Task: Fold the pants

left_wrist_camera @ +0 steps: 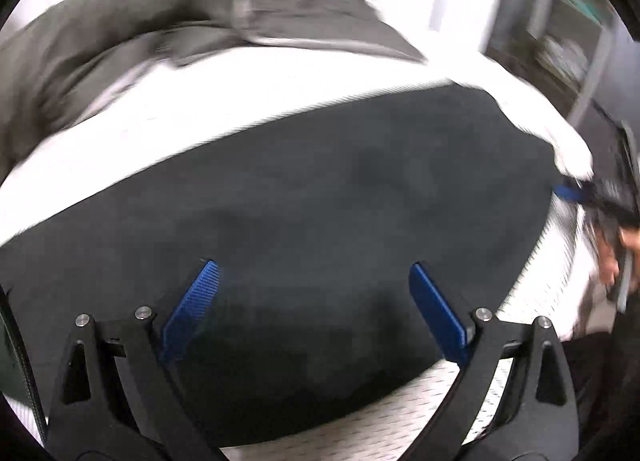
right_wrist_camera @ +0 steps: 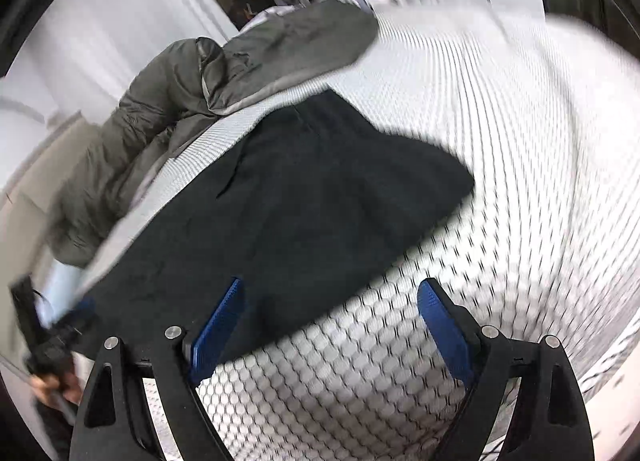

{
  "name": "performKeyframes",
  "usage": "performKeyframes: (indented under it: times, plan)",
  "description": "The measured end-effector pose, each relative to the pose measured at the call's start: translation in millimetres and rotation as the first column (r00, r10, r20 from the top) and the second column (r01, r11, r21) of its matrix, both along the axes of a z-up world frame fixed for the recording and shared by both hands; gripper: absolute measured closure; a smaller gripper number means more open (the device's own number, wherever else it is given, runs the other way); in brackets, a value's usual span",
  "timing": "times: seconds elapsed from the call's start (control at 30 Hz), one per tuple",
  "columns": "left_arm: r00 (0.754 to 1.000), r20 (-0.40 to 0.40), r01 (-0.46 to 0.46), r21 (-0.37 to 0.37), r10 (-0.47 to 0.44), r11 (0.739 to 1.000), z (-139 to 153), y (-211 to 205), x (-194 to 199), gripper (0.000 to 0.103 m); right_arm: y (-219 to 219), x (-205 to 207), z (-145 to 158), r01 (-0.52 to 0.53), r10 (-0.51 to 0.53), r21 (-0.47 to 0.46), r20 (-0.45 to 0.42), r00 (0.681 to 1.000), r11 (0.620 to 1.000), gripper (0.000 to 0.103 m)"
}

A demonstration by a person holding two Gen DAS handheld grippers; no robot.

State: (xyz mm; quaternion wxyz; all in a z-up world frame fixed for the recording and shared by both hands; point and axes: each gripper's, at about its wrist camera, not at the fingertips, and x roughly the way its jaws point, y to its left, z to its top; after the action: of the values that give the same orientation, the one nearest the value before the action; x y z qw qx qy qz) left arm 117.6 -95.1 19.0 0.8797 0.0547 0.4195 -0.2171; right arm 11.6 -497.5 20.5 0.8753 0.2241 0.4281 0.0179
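Pants: dark navy fabric pants [left_wrist_camera: 304, 229] are laid flat on the white hexagon-quilted mattress [right_wrist_camera: 500, 133], with bare quilting shown along the near and right edges.
Left gripper [left_wrist_camera: 314, 307]: blue-padded fingers are spread wide above the pants, nothing held.
Right gripper [right_wrist_camera: 330, 319]: jaws are spread wide over the pants' near edge, nothing gripped.
Surroundings: a grey puffy jacket [right_wrist_camera: 160, 109] is seen just beyond the pants; white curtains [right_wrist_camera: 120, 13] are blurred behind.

Dark, near-black pants [left_wrist_camera: 312, 229] [right_wrist_camera: 288, 205], spread flat in a broad folded slab with soft creases, motion-blurred. From the left wrist: filling the centre, running from 9 o'clock up toward 2 o'clock, far edge straight. From the right wrist: stretching from 8 o'clock to a blunt corner near 3 o'clock, a seam visible toward 12 o'clock.
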Motion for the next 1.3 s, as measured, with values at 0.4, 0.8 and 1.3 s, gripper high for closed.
performKeyframes:
  times: [0.4,0.8,1.3]
  plan:
    - [0.996,-0.089,0.023,0.031,-0.020,0.999,-24,-45,-6,0.003,-20,48,0,0.133,-0.149,0.174,0.081,0.986,0.976,0.075]
    - [0.937,-0.037,-0.350,-0.139,0.348,0.926,5,124,11,0.004,168,94,100,-0.229,0.239,-0.070,0.323,0.916,0.971,0.087]
    - [0.897,-0.080,-0.438,-0.275,0.434,0.856,1,229,-2,0.004,382,81,37,-0.799,0.819,-0.218,0.000,0.574,0.560,0.023]
